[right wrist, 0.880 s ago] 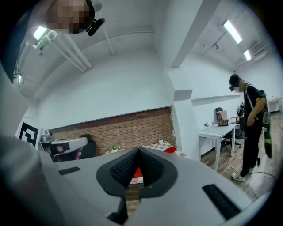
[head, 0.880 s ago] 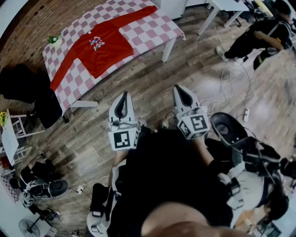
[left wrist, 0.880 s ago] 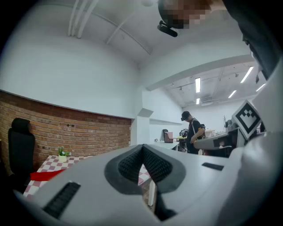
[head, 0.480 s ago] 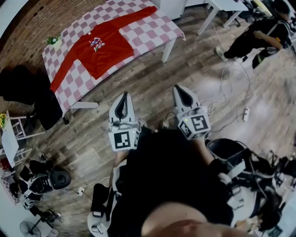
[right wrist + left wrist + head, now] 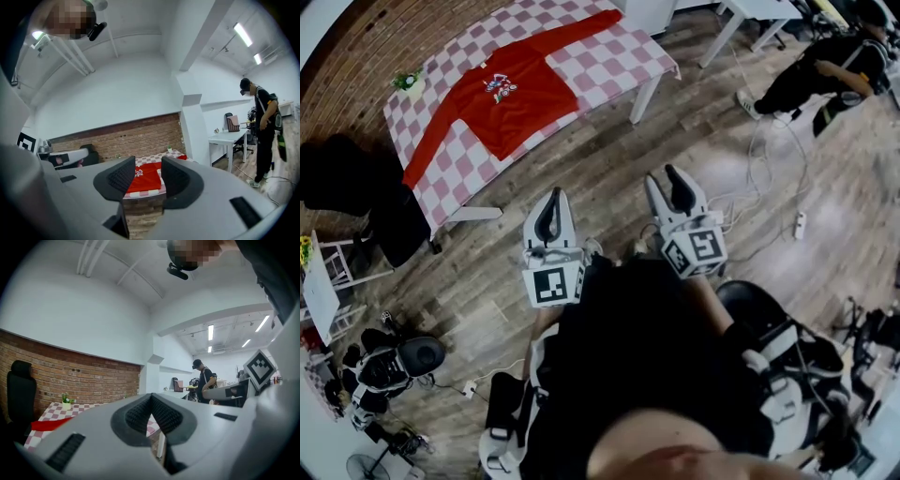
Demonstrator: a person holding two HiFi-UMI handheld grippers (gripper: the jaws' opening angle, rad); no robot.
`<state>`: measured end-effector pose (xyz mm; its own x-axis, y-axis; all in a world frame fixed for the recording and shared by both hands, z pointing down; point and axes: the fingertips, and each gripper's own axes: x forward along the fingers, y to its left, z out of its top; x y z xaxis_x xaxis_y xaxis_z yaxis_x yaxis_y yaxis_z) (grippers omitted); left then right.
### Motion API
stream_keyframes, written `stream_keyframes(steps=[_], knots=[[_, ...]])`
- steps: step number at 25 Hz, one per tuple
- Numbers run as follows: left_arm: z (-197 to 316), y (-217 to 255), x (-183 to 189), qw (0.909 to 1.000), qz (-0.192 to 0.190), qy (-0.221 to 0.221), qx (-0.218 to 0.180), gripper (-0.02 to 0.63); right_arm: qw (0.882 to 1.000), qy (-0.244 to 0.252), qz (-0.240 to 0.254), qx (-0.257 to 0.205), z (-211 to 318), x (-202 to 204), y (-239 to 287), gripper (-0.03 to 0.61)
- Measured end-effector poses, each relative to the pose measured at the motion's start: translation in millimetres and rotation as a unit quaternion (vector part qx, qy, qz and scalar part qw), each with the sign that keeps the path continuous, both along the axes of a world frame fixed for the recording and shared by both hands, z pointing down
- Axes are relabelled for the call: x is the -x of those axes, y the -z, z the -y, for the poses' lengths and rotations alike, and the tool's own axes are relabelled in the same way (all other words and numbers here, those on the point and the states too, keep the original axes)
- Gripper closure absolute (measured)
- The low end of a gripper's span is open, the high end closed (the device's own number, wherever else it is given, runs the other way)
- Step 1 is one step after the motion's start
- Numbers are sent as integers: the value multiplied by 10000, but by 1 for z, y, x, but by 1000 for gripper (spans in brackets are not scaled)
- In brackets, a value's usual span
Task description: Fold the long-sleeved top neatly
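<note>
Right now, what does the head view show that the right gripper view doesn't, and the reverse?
Head view only: the whole red top spread flat, both sleeves out, across the checked table, and the left gripper with jaws shut. Right gripper view only: the ceiling lights, and the top's body framed between the jaws. Both: the right gripper open and empty, well short of the table.

Open floor (image 5: 600, 155) before the checkered table (image 5: 619, 61)
</note>
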<state>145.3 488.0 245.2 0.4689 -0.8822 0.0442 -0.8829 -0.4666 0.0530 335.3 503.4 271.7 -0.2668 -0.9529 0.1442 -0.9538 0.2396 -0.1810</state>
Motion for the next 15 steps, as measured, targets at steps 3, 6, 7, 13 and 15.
stream_keyframes(steps=[3,6,7,13,15], knots=[[4,-7,13,10000,6,-70,44,614,9999,-88,46,50,4,12,-7,426],[7,-15,23,9998,2,-162,63,614,9998,-160,112,101,9,24,-16,426],[9,-17,25,9998,19,-202,59,614,9997,-183,136,113,11,28,-18,426],[25,-21,32,9995,-33,-278,115,614,9994,-270,124,194,26,35,-23,426],[35,-24,29,9995,-20,-287,147,614,9993,-297,56,229,37,32,-26,426]])
